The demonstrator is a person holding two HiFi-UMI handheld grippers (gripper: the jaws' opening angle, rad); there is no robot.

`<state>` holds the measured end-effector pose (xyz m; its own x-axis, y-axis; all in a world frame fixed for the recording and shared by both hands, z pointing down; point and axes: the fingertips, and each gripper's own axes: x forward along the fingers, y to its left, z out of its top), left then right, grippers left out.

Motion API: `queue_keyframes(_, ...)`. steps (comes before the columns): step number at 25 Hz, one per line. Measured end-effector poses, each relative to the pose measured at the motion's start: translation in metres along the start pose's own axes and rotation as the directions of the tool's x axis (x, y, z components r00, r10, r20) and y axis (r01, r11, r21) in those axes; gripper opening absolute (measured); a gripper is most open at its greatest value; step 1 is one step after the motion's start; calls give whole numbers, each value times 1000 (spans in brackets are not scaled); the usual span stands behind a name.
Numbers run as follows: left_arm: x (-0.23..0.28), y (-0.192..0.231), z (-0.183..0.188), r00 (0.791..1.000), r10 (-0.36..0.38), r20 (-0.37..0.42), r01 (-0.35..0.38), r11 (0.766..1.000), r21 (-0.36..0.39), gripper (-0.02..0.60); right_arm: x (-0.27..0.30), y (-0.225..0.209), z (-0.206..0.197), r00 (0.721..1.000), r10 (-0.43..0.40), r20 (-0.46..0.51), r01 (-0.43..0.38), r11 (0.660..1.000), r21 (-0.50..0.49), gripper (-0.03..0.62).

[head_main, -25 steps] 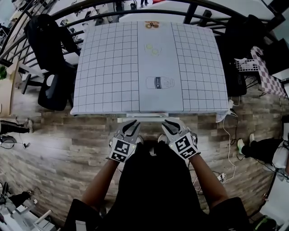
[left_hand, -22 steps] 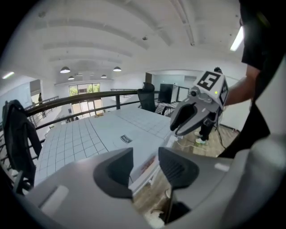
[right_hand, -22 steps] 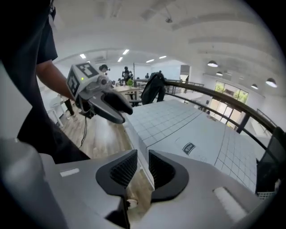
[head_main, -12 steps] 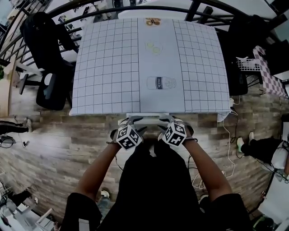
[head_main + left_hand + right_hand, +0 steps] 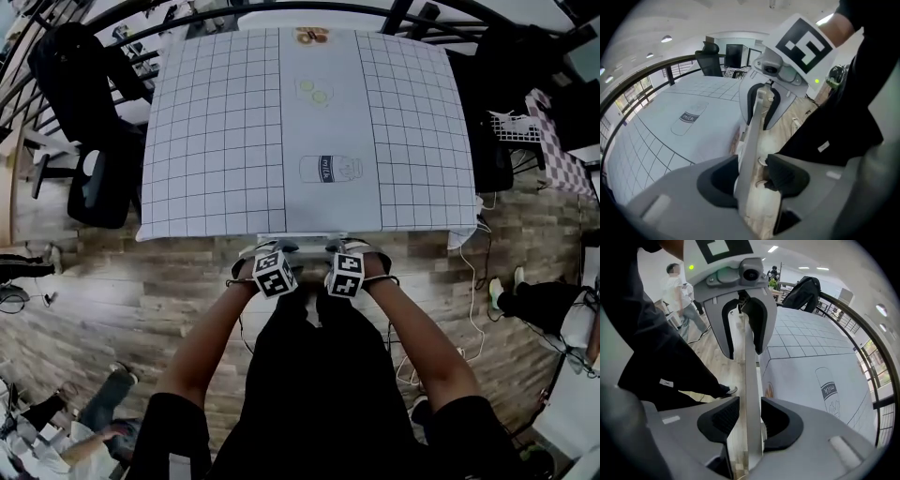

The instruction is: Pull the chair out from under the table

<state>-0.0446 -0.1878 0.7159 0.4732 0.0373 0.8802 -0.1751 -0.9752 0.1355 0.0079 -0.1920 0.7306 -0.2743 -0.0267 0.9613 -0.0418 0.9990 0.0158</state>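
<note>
Grey and capped with a marker cube, the left gripper (image 5: pixel 265 253) is hanging just left of the middle in the lower centre of the head view. It is pointing steeply down over the chair's back rail (image 5: pixel 302 242), a thin white strip peeking out from under the near edge of the gridded table (image 5: pixel 216 141). Its jaws have just been opening and are standing wide, straddling the rail. In the left gripper view the rail is running between the pads, close against the left-hand one and clear of the other, so nothing is being clamped.

Just to the right, the right gripper (image 5: pixel 349 251) is sitting the same way. Its jaws have just been opening too, and the rail is lying between them with a sliver of gap on each side. The chair is sitting tucked under the table, only that rail showing.

To do this well, I'd judge both grippers should be settling a little deeper and closing together. Then they should be drawing straight back toward the bottom of the frame, evenly, so the chair is not twisting or snagging the table's cover.
</note>
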Motion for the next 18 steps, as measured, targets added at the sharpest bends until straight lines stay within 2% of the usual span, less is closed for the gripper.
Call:
queue_keyframes(4, 3, 5, 0, 999, -27, -46, 25, 999, -34, 178, 16, -1, -3, 999, 33, -30, -33, 999, -5, 141)
queue_keyframes(6, 4, 5, 3, 997, -47, -62, 45, 999, -28, 178, 22, -1, -6, 998, 48, -45, -48, 999, -1, 141)
queue_keyframes(10, 14, 1, -2, 987, -34, -158, 49, 994, 94, 187, 30, 0, -7, 996, 54, -65, -55, 998, -16, 138)
queue_keyframes(15, 32, -3, -3, 975, -42, -218, 72, 989, 131, 202, 36, 1, -4, 996, 58, -72, -61, 998, -32, 138)
queue_keyframes(18, 39, -7, -9, 961, -21, -276, 87, 970, 228, 216, 42, 2, -5, 994, 63, -85, -68, 996, -51, 138)
